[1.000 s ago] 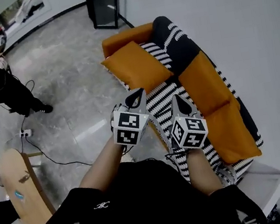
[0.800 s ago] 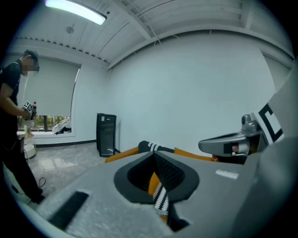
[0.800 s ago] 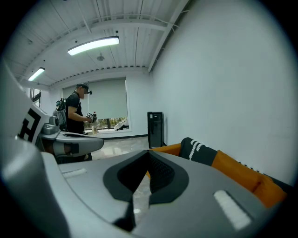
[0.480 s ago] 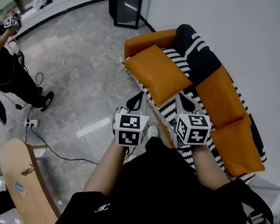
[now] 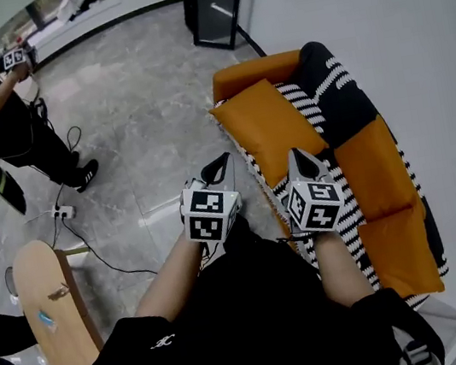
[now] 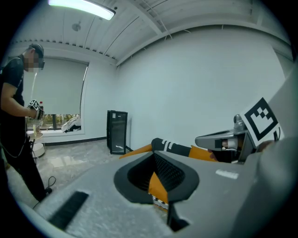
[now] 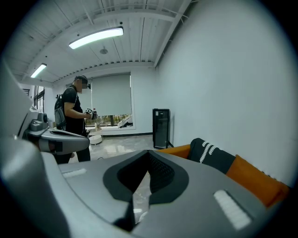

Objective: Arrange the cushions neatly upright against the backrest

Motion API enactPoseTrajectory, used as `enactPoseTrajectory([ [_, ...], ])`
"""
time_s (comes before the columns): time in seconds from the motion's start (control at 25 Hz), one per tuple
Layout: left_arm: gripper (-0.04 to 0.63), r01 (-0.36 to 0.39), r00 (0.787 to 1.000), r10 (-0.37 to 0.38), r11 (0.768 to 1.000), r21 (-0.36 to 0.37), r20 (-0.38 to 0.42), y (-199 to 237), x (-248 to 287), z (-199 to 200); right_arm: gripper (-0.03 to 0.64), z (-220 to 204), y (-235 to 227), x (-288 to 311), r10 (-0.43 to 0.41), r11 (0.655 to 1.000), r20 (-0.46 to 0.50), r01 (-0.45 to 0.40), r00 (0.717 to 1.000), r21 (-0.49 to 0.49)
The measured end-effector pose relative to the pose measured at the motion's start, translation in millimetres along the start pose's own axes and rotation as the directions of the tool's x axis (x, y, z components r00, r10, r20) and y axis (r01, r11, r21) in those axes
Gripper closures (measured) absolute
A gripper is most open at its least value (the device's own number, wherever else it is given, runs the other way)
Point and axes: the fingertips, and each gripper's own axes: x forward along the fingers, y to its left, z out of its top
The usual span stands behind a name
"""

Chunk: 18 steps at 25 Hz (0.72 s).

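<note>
A sofa (image 5: 255,73) with an orange armrest and a black-and-white striped seat stands against the wall on the right. One orange cushion (image 5: 275,126) lies flat on the seat's far end. A black cushion with white stripes (image 5: 335,90) leans on the backrest, with two orange cushions (image 5: 381,165) (image 5: 398,240) beside it. My left gripper (image 5: 217,169) hovers over the floor just off the sofa's front edge, shut and empty. Over the striped seat, my right gripper (image 5: 301,161) is also shut and empty. The left gripper view shows the flat orange cushion (image 6: 158,183) just beyond the jaws.
Another person (image 5: 1,120) with grippers stands on the grey tiled floor at upper left. Cables and a power strip (image 5: 64,212) lie on the floor. A round wooden table (image 5: 50,311) is at lower left. A black cabinet (image 5: 215,2) stands by the far wall.
The head view has swung, so the sofa sits further right and lower in the picture. Both grippers stay shut and side by side, roughly where they were before the sofa.
</note>
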Motion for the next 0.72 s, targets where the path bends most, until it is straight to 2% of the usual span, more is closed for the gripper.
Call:
enactPoseTrajectory([
  [0.2,0.586,0.017,1.000,-0.017,1.000,-0.012,-0.009,30.6,52.6,21.5,0.611,15.0,-28.4,59.6,-0.013,0.998,0.008,0.012,1.000,0.059],
  [0.44,0.586,-0.004,0.999,0.006,0.998,0.070,-0.032,76.4,132.4,60.8,0.611,40.2,-59.2,149.0,-0.015,0.993,0.000,0.015,1.000,0.119],
  [0.72,0.586,0.054,0.997,-0.048,0.992,0.111,-0.054,110.0,230.7,103.7,0.611,72.7,-107.7,231.5,-0.070,0.985,-0.004,0.069,0.998,0.156],
])
